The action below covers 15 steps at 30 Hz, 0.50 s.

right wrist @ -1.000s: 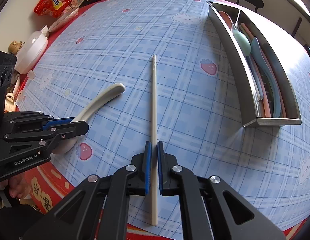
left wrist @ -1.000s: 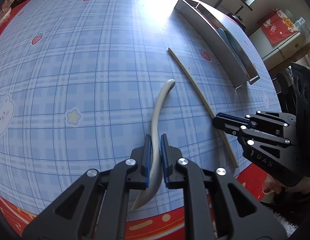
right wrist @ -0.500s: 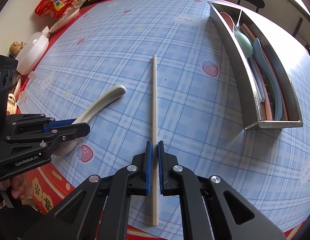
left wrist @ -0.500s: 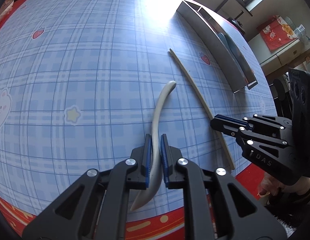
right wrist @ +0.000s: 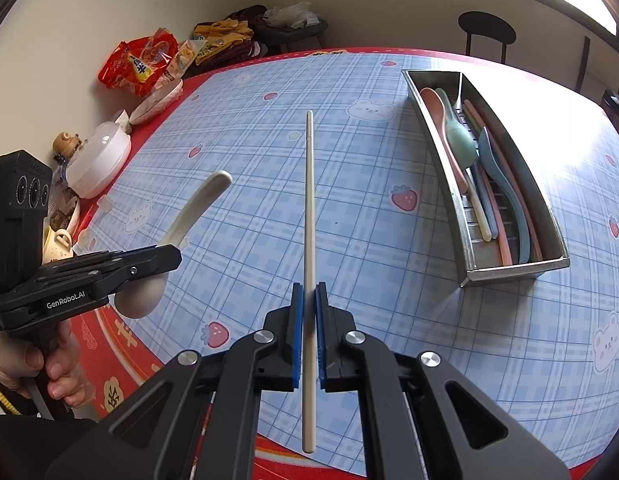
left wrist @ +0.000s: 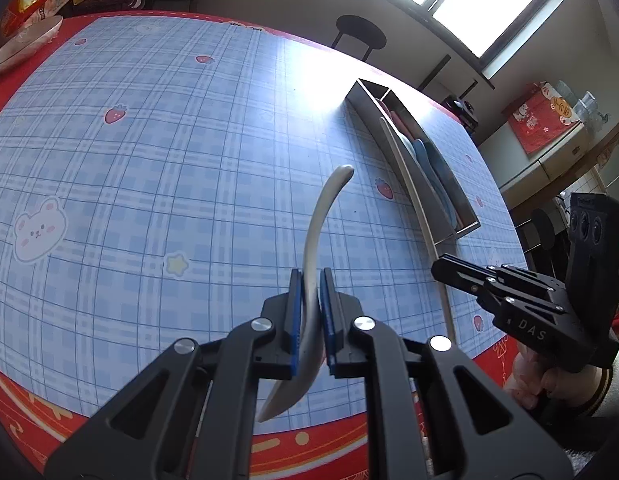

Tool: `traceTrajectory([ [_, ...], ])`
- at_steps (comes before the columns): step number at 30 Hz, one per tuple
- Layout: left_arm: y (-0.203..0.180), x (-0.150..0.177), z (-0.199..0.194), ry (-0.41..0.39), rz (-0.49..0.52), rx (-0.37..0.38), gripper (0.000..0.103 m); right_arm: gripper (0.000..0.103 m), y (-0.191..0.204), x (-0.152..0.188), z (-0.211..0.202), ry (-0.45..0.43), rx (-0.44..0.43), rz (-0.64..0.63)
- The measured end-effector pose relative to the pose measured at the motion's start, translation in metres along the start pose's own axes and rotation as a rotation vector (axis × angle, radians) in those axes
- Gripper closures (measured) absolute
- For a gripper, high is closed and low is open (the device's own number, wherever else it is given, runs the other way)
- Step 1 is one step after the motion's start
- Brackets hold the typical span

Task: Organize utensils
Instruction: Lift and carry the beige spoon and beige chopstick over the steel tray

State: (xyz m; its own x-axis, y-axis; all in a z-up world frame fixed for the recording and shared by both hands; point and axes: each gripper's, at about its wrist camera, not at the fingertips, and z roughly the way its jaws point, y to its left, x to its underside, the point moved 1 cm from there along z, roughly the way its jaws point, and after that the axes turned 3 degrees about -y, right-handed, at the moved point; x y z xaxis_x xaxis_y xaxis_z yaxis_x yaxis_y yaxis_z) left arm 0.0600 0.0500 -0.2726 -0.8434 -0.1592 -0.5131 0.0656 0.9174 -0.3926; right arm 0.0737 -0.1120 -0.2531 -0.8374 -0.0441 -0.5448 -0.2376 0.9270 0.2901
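Note:
My left gripper (left wrist: 310, 276) is shut on the handle of a cream spoon (left wrist: 319, 220), which hangs lifted above the blue checked tablecloth with its bowl toward me. My right gripper (right wrist: 308, 290) is shut on a single cream chopstick (right wrist: 309, 200), also lifted, with its tip pointing away. In the right wrist view the left gripper (right wrist: 165, 256) with the spoon (right wrist: 197, 204) is at the left. In the left wrist view the right gripper (left wrist: 439, 266) with the chopstick (left wrist: 409, 184) is at the right. A steel utensil tray (right wrist: 441, 184) holds several spoons and chopsticks.
Snack bags (right wrist: 145, 60), a white lidded bowl (right wrist: 99, 160) and small cups crowd the table's far left edge. A black stool (right wrist: 485, 32) stands beyond the table. The tray (left wrist: 393, 152) lies along the right side. A person's hand (right wrist: 49, 364) grips the left tool.
Both grippers have risen and tipped up, lifting the spoon and the chopstick off the tablecloth. More of the room beyond the table shows now.

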Motion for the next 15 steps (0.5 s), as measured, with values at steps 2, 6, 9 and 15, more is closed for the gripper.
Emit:
traceTrajectory([
  [2,-0.002,0.000,-0.002,0.003,0.006,-0.005,0.090,0.097,-0.004,-0.003,-0.002,-0.011,0.003,0.019],
  [6,-0.002,0.001,-0.001,0.014,-0.005,-0.013,0.090,0.097,-0.015,-0.004,-0.008,-0.031,0.011,0.044],
  [9,0.000,0.000,0.004,0.030,-0.010,-0.022,0.090,0.097,-0.024,-0.005,-0.011,-0.033,0.027,0.050],
  [15,-0.010,-0.020,0.019,0.080,0.002,-0.012,0.090,0.097,-0.055,-0.016,-0.016,-0.027,0.057,0.075],
])
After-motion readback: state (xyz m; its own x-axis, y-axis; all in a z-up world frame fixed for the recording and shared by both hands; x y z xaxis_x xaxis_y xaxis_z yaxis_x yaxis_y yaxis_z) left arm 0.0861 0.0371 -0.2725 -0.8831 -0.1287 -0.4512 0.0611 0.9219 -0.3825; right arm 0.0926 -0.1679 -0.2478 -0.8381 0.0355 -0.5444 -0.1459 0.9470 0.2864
